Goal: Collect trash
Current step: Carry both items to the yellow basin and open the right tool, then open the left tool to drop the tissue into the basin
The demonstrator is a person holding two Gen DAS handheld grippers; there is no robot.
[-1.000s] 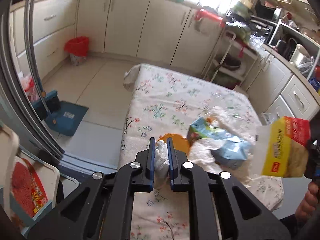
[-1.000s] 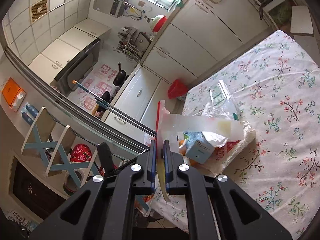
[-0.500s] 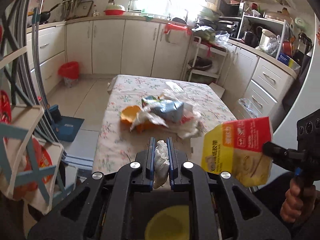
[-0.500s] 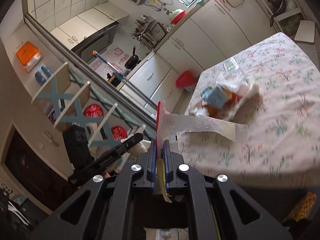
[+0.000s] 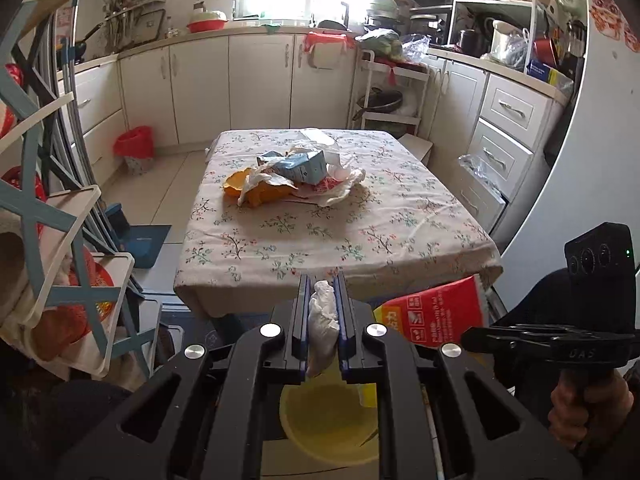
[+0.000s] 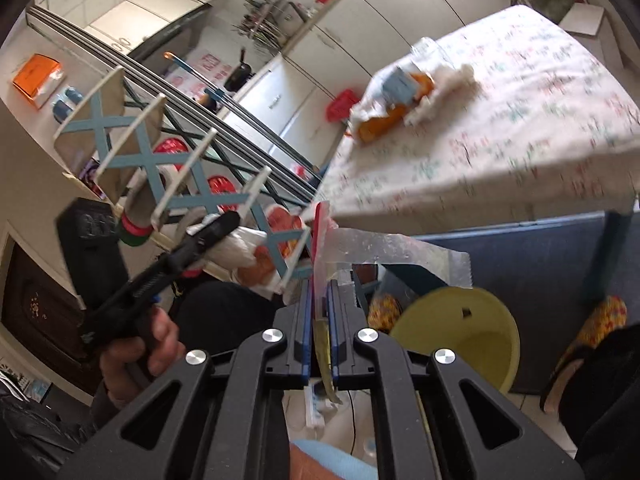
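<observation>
My left gripper (image 5: 323, 292) is shut on a crumpled white tissue (image 5: 322, 322) and holds it above a yellow bin (image 5: 328, 424) on the floor. My right gripper (image 6: 319, 292) is shut on a red and yellow snack bag (image 6: 320, 240), seen edge-on with its foil inside; the bag also shows in the left wrist view (image 5: 436, 316). The yellow bin (image 6: 460, 332) lies just right of and below the right gripper. A heap of trash (image 5: 296, 176) with a blue carton and orange wrapper lies on the table (image 5: 340, 240).
A blue-and-white shelf rack (image 5: 52, 240) stands at the left. A red waste basket (image 5: 134, 150) sits by the far cabinets. A blue dustpan (image 5: 140, 240) lies on the floor. White cabinets and drawers (image 5: 500, 152) line the right. A person's slippered foot (image 6: 592, 320) is by the bin.
Both grippers have pulled back from the table and dropped low. The yellow bin has come into view under them. Each still holds its piece of trash.
</observation>
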